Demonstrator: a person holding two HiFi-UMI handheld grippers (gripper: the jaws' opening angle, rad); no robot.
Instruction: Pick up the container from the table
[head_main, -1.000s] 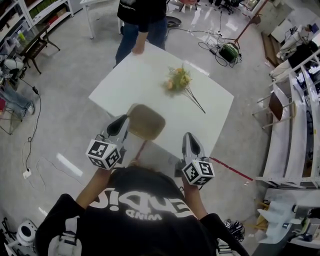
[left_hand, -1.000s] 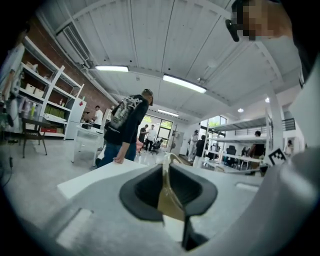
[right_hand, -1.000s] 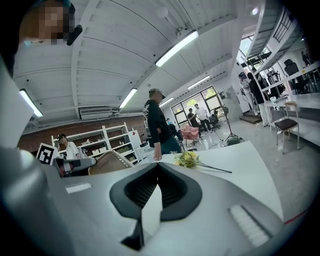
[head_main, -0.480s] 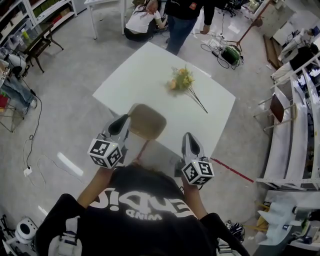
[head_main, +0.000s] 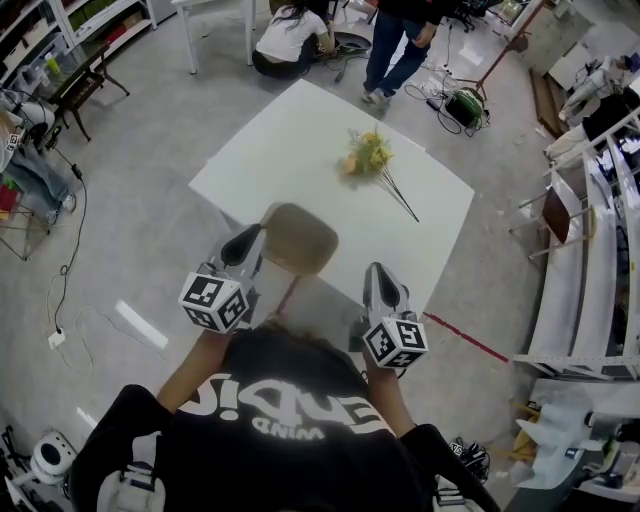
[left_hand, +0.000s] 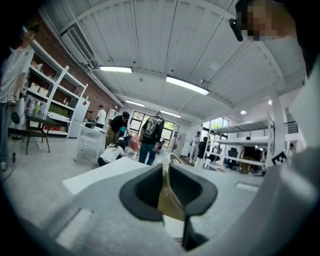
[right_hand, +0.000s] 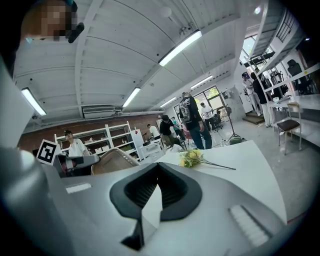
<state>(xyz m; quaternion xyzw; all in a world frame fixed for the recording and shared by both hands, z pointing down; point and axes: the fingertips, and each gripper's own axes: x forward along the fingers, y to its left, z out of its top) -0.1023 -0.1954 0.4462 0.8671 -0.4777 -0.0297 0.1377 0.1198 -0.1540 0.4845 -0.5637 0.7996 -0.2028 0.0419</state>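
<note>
Jaws of your left gripper (head_main: 250, 241) are clamped on the thin rim of the container (head_main: 300, 238). That gripper's own view shows the brownish, see-through wall pinched edge-on between the two dark pads. Your right gripper (head_main: 381, 276) has its jaws brought together at the tips with nothing between them, and only white table shows through the narrow wedge behind the pads. From your head view the container is a tan, translucent tray with rounded corners, lying flat at the end of the left gripper. It overlaps the near left edge of the white table (head_main: 300, 140), so part of it hangs past that edge over the grey floor (head_main: 150, 200). You cannot tell from above whether its underside is clear of the tabletop. In the right gripper view it shows at the left, just beside the left gripper's body, with its rim standing above the line of the table. Your right gripper is off to the right of the container and apart from it, at the table's near edge, pointing across the tabletop. A bunch of yellow and orange flowers (head_main: 364, 155) with long thin stems lies farther out on the table, well apart from the container and from both grippers. Beyond the far side of the table a standing person (head_main: 400, 40) and a crouching person (head_main: 290, 40) are on the floor. A red line (head_main: 465, 338) runs along the floor to your right.
</note>
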